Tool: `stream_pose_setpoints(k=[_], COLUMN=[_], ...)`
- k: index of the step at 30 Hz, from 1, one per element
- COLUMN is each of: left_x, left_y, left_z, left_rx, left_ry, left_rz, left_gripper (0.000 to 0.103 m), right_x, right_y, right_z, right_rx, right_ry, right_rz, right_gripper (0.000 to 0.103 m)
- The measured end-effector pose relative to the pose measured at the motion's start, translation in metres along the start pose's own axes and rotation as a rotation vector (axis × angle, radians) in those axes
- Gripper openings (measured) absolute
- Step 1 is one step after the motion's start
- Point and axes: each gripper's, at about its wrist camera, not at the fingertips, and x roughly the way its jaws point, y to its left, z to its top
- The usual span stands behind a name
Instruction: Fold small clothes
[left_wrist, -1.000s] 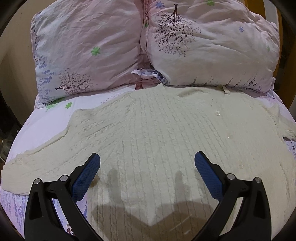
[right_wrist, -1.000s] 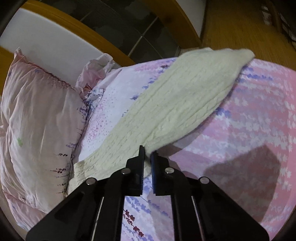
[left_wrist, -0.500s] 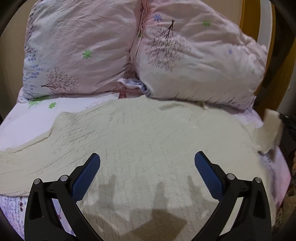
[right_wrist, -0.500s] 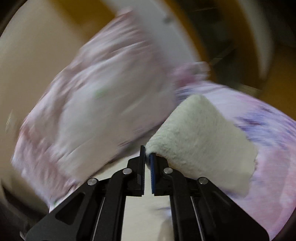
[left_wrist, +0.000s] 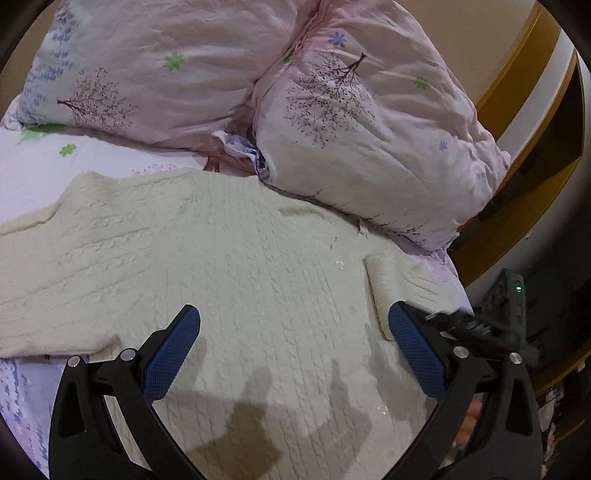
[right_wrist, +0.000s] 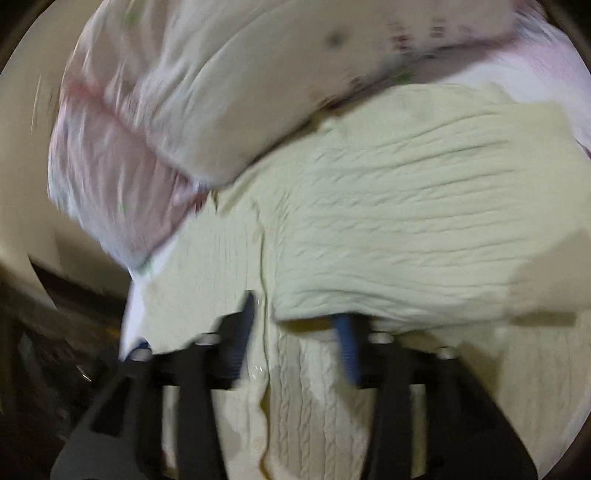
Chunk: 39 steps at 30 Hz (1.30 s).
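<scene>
In the middle of the frame, a cream sweater (left_wrist: 229, 280) lies flat below 2 pink pillows (left_wrist: 369, 122). The left gripper (left_wrist: 293, 345) is wide open, holding nothing. The right gripper (right_wrist: 299, 328) is opening, with the folded sleeve (right_wrist: 406, 229) lying loose over its tips.

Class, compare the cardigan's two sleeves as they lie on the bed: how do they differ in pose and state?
The right sleeve is folded in across the cream cardigan; the left sleeve stretches out sideways, unfolded. The right sleeve lies by the right gripper, whose jaws are opening, pads clear of it; the open left gripper hovers over the body, away from the left sleeve. Both share the cream cable knit.
</scene>
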Motion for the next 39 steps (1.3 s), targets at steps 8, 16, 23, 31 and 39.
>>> stream_pose_setpoints(k=[8,16,23,31,39], left_x=[0.0,-0.006,0.011,0.035,0.06], left_y=[0.006,0.03,0.043,0.054,0.069], left_z=[0.004,0.008,0.0,-0.004,0.006], left_rx=[-0.043,-0.14,-0.243,-0.352,-0.422], left_ry=[0.022,0.005,0.062,0.117,0.106], left_rz=[-0.072,-0.115,-0.163,-0.134,-0.085], left_gripper=[0.102,0.1,0.089,0.076,0.016], right_x=[-0.036,-0.023,0.056,-0.001,-0.035], right_y=[-0.043,0.08,0.13,0.052,-0.036], right_z=[0.031,0.025,-0.03,-0.012,-0.004], right_rx=[0.214,-0.257,-0.551,-0.212,0.142], right_ry=[-0.13,-0.259,0.138,0.107,-0.011], right_rz=[-0.049,-0.177,-0.077,-0.03,-0.035], right_gripper=[0.028,0.008,0.034,0.053,0.053])
